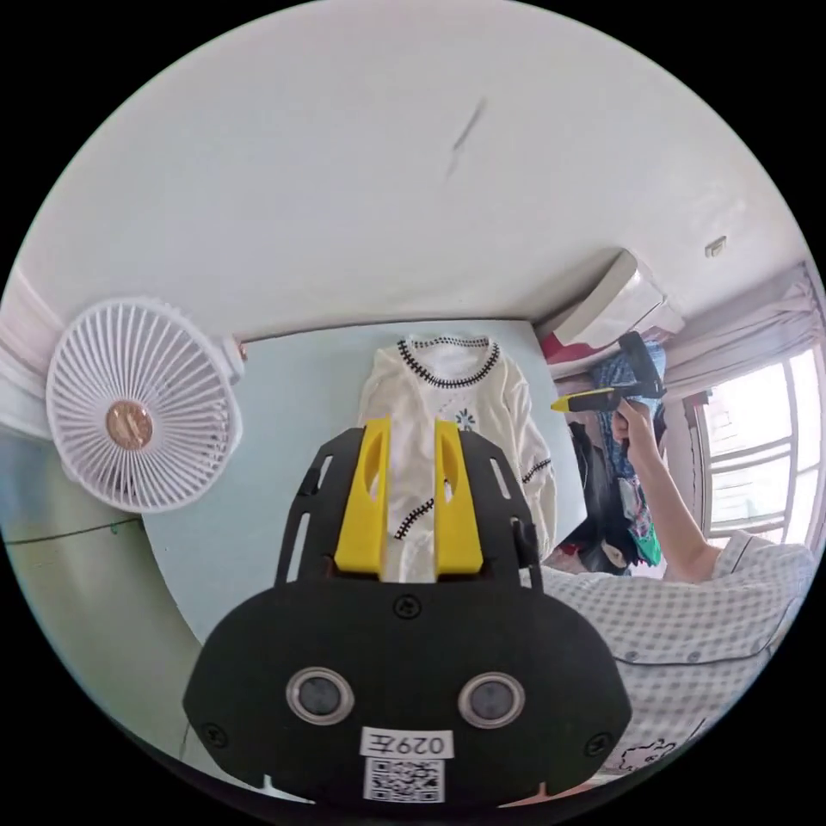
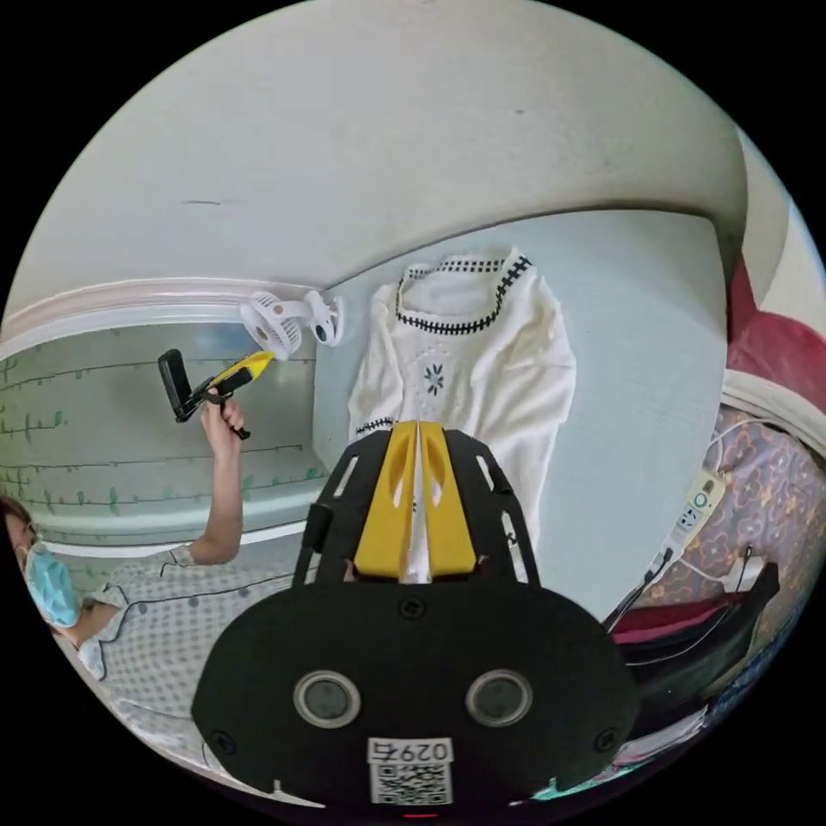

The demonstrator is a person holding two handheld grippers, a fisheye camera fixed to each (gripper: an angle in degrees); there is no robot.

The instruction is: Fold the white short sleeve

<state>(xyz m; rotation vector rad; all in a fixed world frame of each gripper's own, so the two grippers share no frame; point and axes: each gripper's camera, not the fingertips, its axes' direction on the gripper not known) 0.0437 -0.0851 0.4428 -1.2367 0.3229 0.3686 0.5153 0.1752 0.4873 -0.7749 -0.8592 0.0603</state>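
left gripper (image 1: 411,426) hovering, jaws narrowly apart | right gripper (image 2: 418,428) hovering, jaws nearly touching | white short sleeve (image 2: 469,379) lying flat on pale blue surface (image 2: 637,361)

Bright window (image 1: 757,447), white fan (image 1: 138,404), blue table (image 2: 637,344)

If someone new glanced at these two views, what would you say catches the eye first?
Most striking is the white short sleeve with black stitched trim, lying flat on the pale blue surface beyond each view's yellow jaws. Next comes the white fan clipped at that surface's edge, large in the left gripper view. The left gripper has a visible gap between its jaws; the right gripper looks nearly closed.
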